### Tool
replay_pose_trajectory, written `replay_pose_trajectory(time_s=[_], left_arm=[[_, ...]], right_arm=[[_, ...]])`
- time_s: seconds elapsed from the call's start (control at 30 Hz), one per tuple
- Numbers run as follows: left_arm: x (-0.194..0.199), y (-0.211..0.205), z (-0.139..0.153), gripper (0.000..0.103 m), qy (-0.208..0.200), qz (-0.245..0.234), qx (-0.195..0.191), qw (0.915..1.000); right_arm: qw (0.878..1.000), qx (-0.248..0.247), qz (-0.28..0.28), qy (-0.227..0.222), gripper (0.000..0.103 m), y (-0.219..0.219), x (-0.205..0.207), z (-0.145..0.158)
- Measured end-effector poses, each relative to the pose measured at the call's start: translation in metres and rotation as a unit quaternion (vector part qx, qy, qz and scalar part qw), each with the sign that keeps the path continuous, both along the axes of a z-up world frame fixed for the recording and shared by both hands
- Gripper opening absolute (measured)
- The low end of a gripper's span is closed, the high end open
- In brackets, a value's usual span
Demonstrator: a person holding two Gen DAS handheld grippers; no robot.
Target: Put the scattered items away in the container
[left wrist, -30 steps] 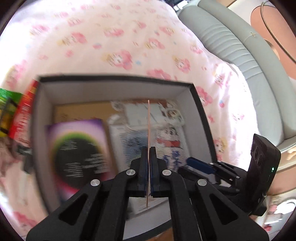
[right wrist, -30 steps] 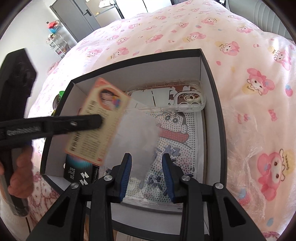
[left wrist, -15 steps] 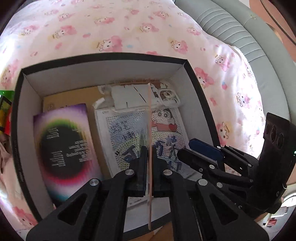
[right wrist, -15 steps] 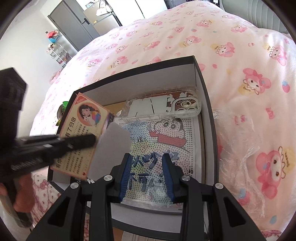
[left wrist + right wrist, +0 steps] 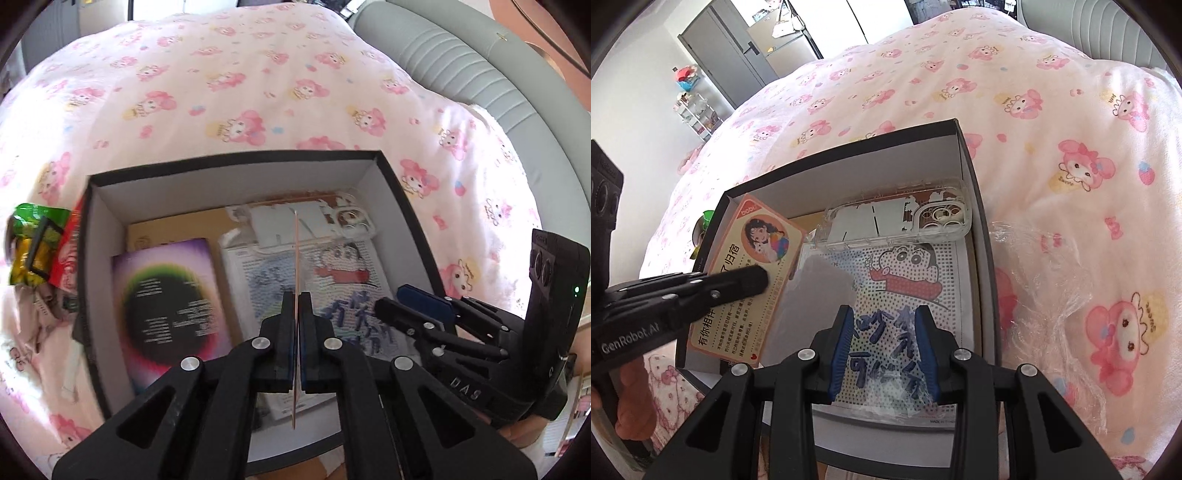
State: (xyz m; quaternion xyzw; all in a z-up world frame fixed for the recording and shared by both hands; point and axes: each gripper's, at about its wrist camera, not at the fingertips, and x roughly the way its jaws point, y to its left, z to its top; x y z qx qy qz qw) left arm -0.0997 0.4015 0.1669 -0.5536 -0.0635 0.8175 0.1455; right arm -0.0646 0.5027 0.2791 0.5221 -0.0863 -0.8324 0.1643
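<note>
A black open box (image 5: pixel 236 162) (image 5: pixel 849 155) lies on the pink cartoon-print bedspread. Inside are a clear phone case (image 5: pixel 897 221), a bead-art sheet with a cartoon boy (image 5: pixel 905 273) and a dark booklet with a rainbow ring (image 5: pixel 166 299). My left gripper (image 5: pixel 296 295) (image 5: pixel 759 278) is shut on an orange card with a cartoon girl (image 5: pixel 753 266). In the left wrist view the card (image 5: pixel 296 251) shows edge-on, held over the box's left half. My right gripper (image 5: pixel 884 314) (image 5: pixel 400 299) hovers over the bead-art sheet, jaws apart; a clear film blurs the gap.
Green (image 5: pixel 29 247) and red (image 5: pixel 68 251) snack packets lie outside the box's left wall. Crumpled clear plastic wrap (image 5: pixel 1052 302) lies on the bedspread right of the box. A grey padded headboard (image 5: pixel 480 74) borders the bed. A hand (image 5: pixel 631 398) holds the left gripper.
The left gripper has carried the card leftward toward the box's left wall, uncovering the bead-art sheet. The right gripper has stayed about where it was, jaws unchanged.
</note>
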Motion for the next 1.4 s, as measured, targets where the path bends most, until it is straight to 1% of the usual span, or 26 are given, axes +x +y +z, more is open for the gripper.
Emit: replay_pose_trajectory(time_s=[0.07,0.17,0.23,0.3,0.37,0.4,0.43,0.47,0.5,0.53,0.57,0.7,0.77,0.83,0.93,1.0,1.07,1.13,1.2,1.3,1.4], left_arm=[[0.002,-0.012,0.003,0.000,0.005,0.013,-0.006,0.9999],[0.004,-0.020,0.009,0.000,0.011,0.021,-0.013,0.9996],[0.003,-0.015,0.004,0.000,0.001,0.009,0.005,0.9999],[-0.001,-0.004,-0.007,0.000,-0.022,-0.002,0.031,0.9993],[-0.001,0.006,-0.013,0.001,-0.036,0.000,0.048,0.9982],[-0.001,0.013,-0.016,0.004,-0.038,-0.005,0.056,0.9977],[-0.002,0.018,-0.018,0.013,-0.042,-0.010,0.065,0.9970],[-0.002,0.022,-0.021,0.020,-0.049,-0.014,0.076,0.9958],[-0.003,0.026,-0.023,0.035,-0.055,-0.018,0.089,0.9943],[-0.004,0.030,-0.026,0.048,-0.062,-0.023,0.102,0.9926],[-0.005,0.032,-0.028,0.051,-0.066,-0.026,0.109,0.9915],[-0.007,0.036,-0.031,0.051,-0.062,-0.023,0.105,0.9922],[-0.007,0.028,-0.030,0.051,-0.056,-0.013,0.109,0.9924],[-0.009,0.014,-0.030,0.051,-0.048,0.003,0.103,0.9935],[-0.013,-0.008,-0.039,0.050,-0.061,0.027,0.080,0.9946],[-0.014,-0.017,-0.049,0.050,-0.075,0.029,0.072,0.9941],[-0.014,-0.019,-0.058,0.046,-0.087,0.026,0.075,0.9931],[-0.015,-0.018,-0.067,0.034,-0.098,0.021,0.070,0.9925],[-0.015,-0.013,-0.073,0.028,-0.100,0.014,0.059,0.9931],[-0.015,-0.005,-0.077,0.026,-0.099,0.002,0.052,0.9937],[-0.016,0.002,-0.077,0.025,-0.096,-0.009,0.050,0.9941]], right_arm=[[1.000,0.000,0.000,0.001,0.030,0.000,0.000,0.001],[1.000,0.001,0.005,0.004,0.030,-0.003,0.001,0.001],[1.000,0.002,0.007,0.006,0.030,-0.004,0.001,0.002],[1.000,0.002,0.007,0.007,0.030,-0.004,0.002,0.003],[1.000,0.002,0.005,0.009,0.030,-0.003,0.002,0.004],[1.000,0.001,0.002,0.010,0.030,-0.002,0.003,0.006],[1.000,-0.001,-0.002,0.013,0.030,0.001,0.004,0.008],[1.000,-0.003,-0.008,0.016,0.030,0.005,0.005,0.010],[1.000,-0.005,-0.015,0.018,0.030,0.009,0.006,0.012],[0.999,-0.009,-0.024,0.021,0.030,0.015,0.008,0.014],[0.999,-0.013,-0.030,0.021,0.030,0.020,0.009,0.016],[0.999,-0.016,-0.047,0.022,0.030,0.028,0.011,0.016],[0.999,-0.013,-0.042,0.019,0.030,0.025,0.009,0.014],[0.999,-0.006,-0.036,0.017,0.030,0.021,0.009,0.012],[0.999,0.005,-0.025,0.022,0.030,0.014,0.011,0.009],[1.000,0.006,-0.019,0.023,0.030,0.010,0.012,0.008],[1.000,0.009,-0.008,0.024,0.030,0.004,0.012,0.008],[1.000,0.012,0.011,0.025,0.030,-0.006,0.014,0.007],[0.999,0.012,0.036,0.016,0.030,-0.016,0.015,0.002],[0.998,0.017,0.061,-0.001,0.030,-0.029,0.016,-0.007],[0.998,0.029,0.061,-0.010,0.030,-0.033,0.015,-0.012]])
